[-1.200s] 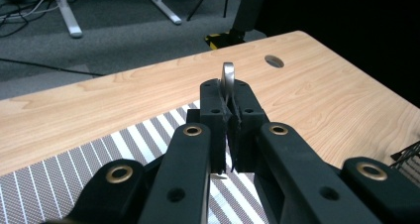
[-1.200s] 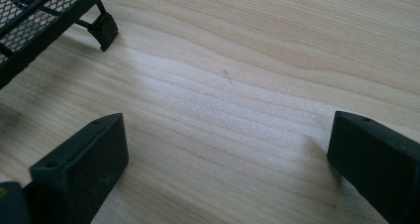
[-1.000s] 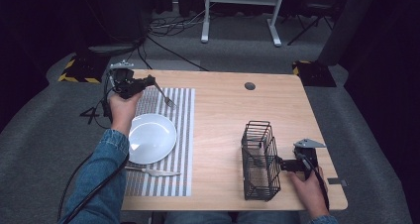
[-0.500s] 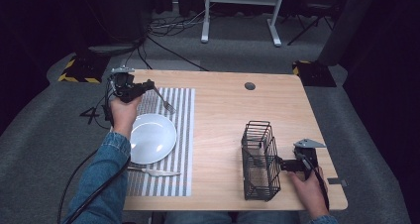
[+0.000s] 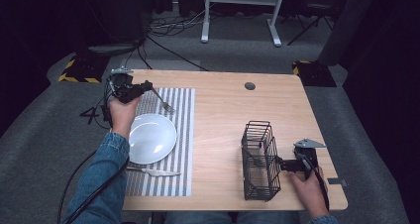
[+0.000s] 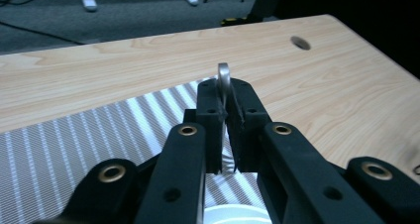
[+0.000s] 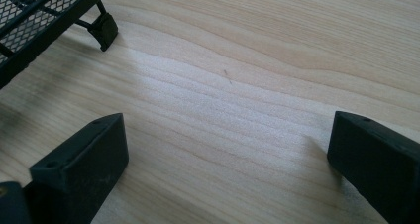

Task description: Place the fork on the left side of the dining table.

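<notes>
Left gripper [image 5: 143, 88] holds fork [image 5: 163, 101] above striped placemat [image 5: 168, 135]; plate [image 5: 151, 138] beside.

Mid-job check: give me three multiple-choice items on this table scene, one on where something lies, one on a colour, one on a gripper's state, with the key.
1. Where does the silver table knife lie?
A. inside the wire basket
B. on the striped placemat, on the near side of the plate
C. on the bare wood by the round hole

2. What colour is the round plate?
A. white
B. red
C. black

3. How does the left gripper stand?
A. wide open over the plate
B. closed on the basket rim
C. closed on the silver fork

Key: 1 B, the knife rests on the grey-and-white striped placemat between the plate and the table's near edge. 2 A, the plate shows plain white in the high view. 3 C, the left gripper view shows the fork's metal handle end pinched between the pads.
</notes>
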Motion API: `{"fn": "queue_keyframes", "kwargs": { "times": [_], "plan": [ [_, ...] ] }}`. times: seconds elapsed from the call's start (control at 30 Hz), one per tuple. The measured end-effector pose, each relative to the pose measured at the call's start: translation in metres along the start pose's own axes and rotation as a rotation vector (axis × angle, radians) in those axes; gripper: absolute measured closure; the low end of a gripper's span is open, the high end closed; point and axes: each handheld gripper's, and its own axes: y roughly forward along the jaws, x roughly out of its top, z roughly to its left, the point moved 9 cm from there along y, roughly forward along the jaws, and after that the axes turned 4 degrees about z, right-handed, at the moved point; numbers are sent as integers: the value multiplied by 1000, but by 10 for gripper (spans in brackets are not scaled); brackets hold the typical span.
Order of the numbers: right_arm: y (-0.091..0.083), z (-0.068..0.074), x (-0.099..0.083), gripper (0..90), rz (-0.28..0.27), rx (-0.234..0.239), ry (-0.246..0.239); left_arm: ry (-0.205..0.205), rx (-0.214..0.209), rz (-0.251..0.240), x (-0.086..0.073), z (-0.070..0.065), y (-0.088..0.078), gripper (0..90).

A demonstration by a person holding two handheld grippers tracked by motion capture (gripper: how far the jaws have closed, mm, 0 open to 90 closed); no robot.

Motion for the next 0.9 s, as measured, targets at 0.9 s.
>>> {"fn": "queue_keyframes", "kwargs": {
  "times": [0.9],
  "plan": [
    [0, 0, 0, 21, 0, 0, 0, -120, 90, 63, -37, 56, 2, 636]
  ]
}}
